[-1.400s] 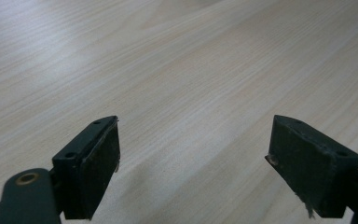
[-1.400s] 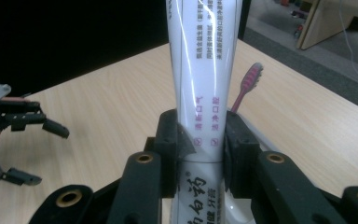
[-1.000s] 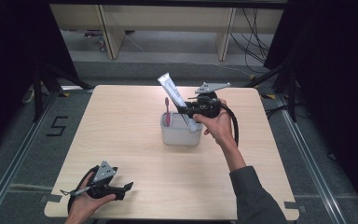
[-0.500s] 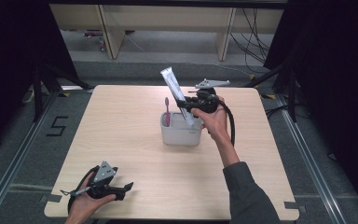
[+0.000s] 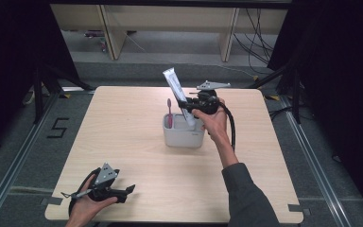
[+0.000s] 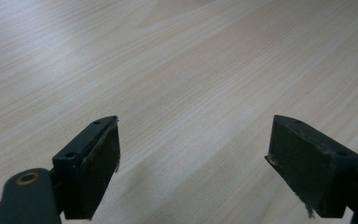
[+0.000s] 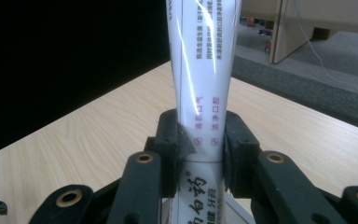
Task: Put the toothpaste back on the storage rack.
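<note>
Toothpaste tube, white w/ red print, stands tilted over the grey holder cup at mid-table, clamped low on its body by the right hand-held gripper. Right gripper view shows both black pads pressed on the tube's sides, jaws closed in as far as the tube allows, crimped end pointing up and away.

Compared w/ a second ago, the tube has swung from a flatter lean to nearly upright and sunk a little toward the cup; its lower end now looks to be at or just inside the rim, though the hand hides the exact contact. A pink toothbrush stands in the cup's left part, just beside the tube, apparently not touching.

Left hand-held gripper rests near the front-left corner of the table, well apart from the cup. Its own view shows the pads spread wide w/ bare wood between them, nothing held.

Reading: placement looks to be in its last stretch. Tube is aligned w/ the opening; what remains is prob. a short lowering into the free side, then release. Main risk appears to be nudging the toothbrush or tipping the light cup.
</note>
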A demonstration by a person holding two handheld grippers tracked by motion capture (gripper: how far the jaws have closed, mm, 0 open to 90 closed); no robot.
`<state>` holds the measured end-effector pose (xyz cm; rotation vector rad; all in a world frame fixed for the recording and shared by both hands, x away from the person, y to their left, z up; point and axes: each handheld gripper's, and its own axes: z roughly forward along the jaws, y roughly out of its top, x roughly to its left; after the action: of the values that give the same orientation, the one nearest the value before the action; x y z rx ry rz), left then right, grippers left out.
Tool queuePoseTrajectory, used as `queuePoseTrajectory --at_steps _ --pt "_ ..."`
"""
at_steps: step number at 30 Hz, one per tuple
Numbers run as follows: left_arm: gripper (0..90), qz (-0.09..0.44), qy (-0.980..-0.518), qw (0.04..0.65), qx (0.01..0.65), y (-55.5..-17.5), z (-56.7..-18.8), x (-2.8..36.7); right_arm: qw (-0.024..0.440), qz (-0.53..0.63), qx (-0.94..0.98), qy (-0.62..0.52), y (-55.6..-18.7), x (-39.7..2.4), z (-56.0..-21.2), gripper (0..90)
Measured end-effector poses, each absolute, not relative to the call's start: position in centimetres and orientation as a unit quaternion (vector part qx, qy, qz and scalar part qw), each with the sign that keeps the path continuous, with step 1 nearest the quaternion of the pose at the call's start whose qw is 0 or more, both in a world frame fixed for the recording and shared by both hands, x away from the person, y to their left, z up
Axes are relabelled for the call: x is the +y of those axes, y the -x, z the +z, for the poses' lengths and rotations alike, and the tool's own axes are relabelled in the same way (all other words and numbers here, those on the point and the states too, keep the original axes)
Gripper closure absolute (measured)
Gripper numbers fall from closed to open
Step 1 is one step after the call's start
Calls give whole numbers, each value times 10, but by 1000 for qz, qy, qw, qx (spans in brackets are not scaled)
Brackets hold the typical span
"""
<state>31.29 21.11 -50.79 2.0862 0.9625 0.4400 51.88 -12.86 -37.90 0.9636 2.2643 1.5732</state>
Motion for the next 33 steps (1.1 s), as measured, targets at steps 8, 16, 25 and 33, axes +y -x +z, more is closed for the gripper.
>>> queuePoseTrajectory --at_steps 8,16,25,33 --pt "163 172 -822 391 378 -313 -508 212 112 534 771 -327 -522 -128 -392 716" --pt "163 177 -823 389 374 -313 -508 211 110 532 771 -333 -520 -125 -401 714" --pt "163 174 -824 388 375 -312 -509 210 118 515 783 -329 -517 -125 -411 712" --pt "163 175 -820 393 377 -312 -509 209 122 505 789 -327 -515 -127 -418 710"
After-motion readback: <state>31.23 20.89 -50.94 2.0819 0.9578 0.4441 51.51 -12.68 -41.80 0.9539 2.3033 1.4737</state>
